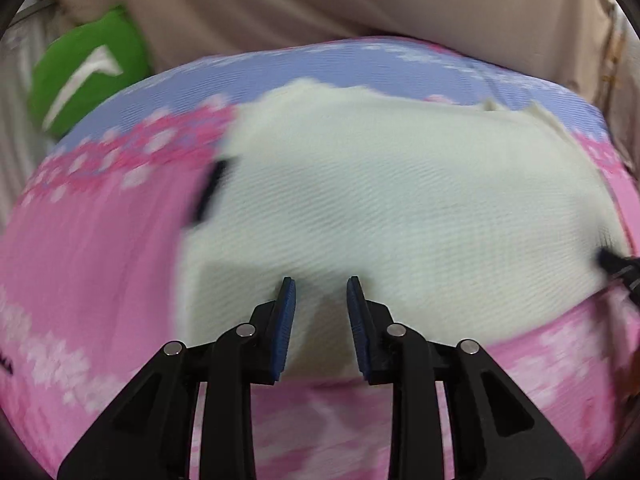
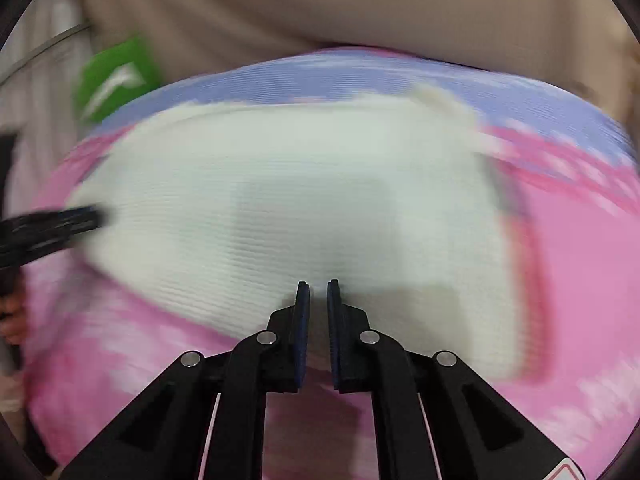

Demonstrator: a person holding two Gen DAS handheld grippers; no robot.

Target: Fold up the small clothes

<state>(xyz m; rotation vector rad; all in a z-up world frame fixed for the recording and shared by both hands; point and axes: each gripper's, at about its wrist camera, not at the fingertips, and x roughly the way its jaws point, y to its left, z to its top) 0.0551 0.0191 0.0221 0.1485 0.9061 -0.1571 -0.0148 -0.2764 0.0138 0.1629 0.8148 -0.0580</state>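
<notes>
A cream ribbed knit garment [image 1: 380, 208] lies flat on a pink and lilac flowered cloth [image 1: 92, 248]; it also shows in the right wrist view [image 2: 280, 200]. My left gripper [image 1: 321, 284] is open, its blue pads over the garment's near edge with nothing between them. My right gripper [image 2: 318, 286] has its pads a narrow gap apart over the near edge, holding nothing I can see. The right gripper's tip shows at the right of the left wrist view [image 1: 616, 266]; the left gripper's tip shows at the left of the right wrist view [image 2: 60, 222]. Both views are motion-blurred.
A green cushion with a white mark [image 1: 86, 80] lies at the back left, also in the right wrist view [image 2: 118, 78]. Beige fabric [image 1: 320, 8] rises behind the flowered cloth [image 2: 580, 264].
</notes>
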